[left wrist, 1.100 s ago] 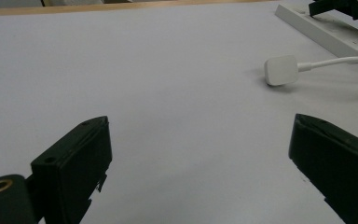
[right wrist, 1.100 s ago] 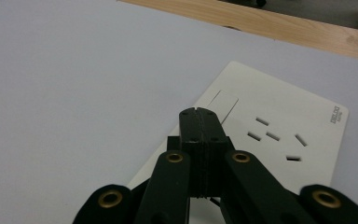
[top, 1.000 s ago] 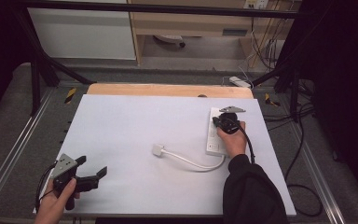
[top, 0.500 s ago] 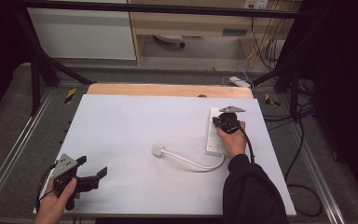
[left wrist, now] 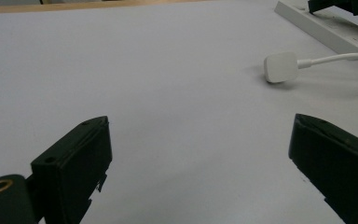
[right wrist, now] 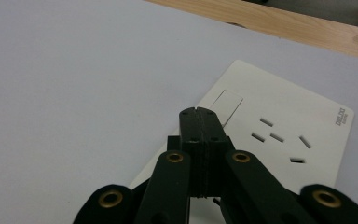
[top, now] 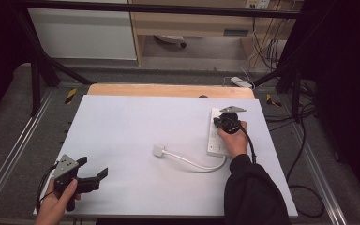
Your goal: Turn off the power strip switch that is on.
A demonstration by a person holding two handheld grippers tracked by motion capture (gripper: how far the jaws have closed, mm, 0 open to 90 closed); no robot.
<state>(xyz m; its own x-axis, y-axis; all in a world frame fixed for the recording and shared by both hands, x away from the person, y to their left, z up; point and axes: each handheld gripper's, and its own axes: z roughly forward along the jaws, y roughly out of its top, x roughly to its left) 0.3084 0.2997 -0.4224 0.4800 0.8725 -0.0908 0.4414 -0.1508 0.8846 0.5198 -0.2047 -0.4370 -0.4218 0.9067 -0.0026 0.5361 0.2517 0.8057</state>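
White sheeting covered the table [top: 136, 136], with a wooden strip along its far edge and dark framing and cables beyond. Near the right side lay a white power strip [top: 214, 140], its cord [top: 194, 161] curving left to a white plug [top: 158, 150] lying loose on the table, well apart from the sockets. The right hand-held gripper [right wrist: 199, 114], jaws pressed together with nothing between them, pointed down with its tip at the strip's rocker switch [right wrist: 227, 103], just beside the socket holes; whether tip and switch touched could not be told. The left hand-held gripper [top: 93, 169] sat low at the near left corner, jaws spread wide and empty, aimed across the bare table toward the plug.
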